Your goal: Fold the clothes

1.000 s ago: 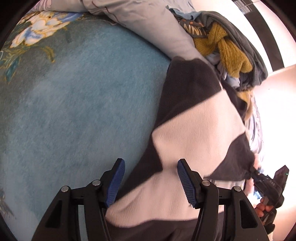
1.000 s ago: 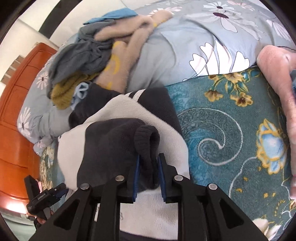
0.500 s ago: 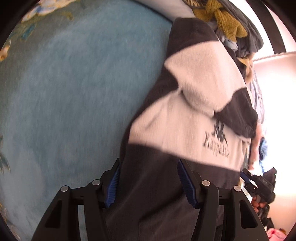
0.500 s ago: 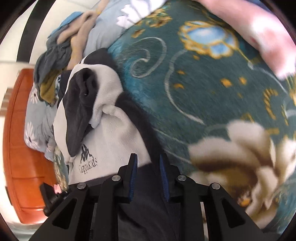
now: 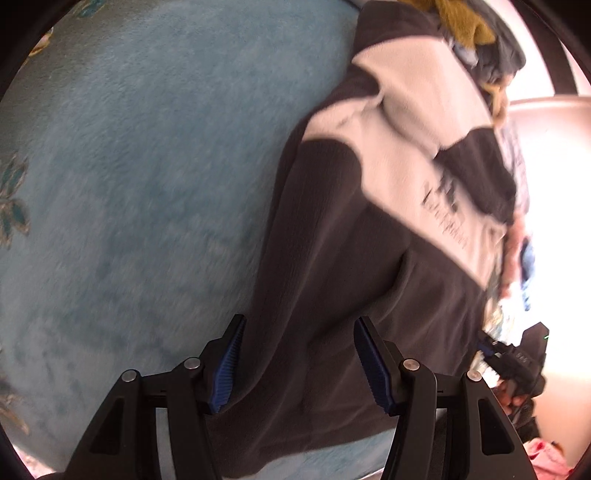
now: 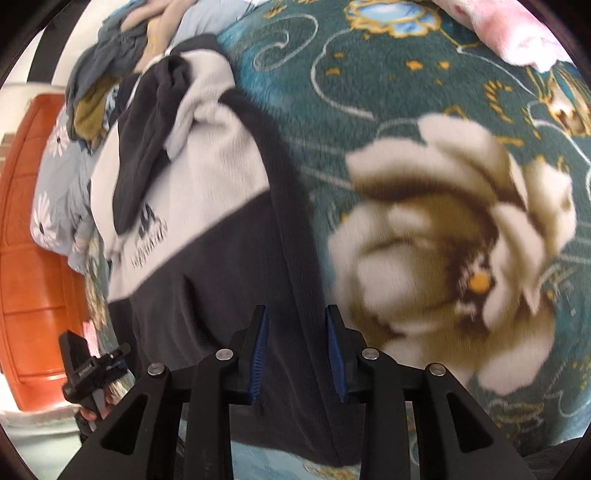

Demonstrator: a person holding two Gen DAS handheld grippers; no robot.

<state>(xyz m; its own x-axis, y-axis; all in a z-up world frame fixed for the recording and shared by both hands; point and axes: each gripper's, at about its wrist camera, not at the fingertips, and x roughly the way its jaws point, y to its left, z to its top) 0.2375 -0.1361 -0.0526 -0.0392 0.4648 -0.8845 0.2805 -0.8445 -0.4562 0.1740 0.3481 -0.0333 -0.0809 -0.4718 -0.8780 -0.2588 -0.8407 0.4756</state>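
Note:
A dark grey and white sweatshirt (image 5: 369,236) with a printed chest logo lies flat on the teal blanket, a dark sleeve folded across its white chest. It also shows in the right wrist view (image 6: 207,206). My left gripper (image 5: 299,362) is open, its blue pads on either side of the sweatshirt's lower left edge near the hem. My right gripper (image 6: 297,354) is open over the sweatshirt's right side seam near the hem, holding nothing. Each gripper shows small in the other's view.
A pile of unfolded clothes (image 6: 110,70) with mustard and grey pieces lies beyond the sweatshirt's collar. The teal floral blanket (image 6: 443,221) spreads to the right, plain blue pile (image 5: 129,184) to the left. A pink garment (image 6: 517,33) lies at the far right. An orange headboard (image 6: 33,258) stands at the left.
My right gripper let go of the dark sleeve, which now lies across the chest, and opened. Both grippers drew back from the chest to the hem end of the sweatshirt.

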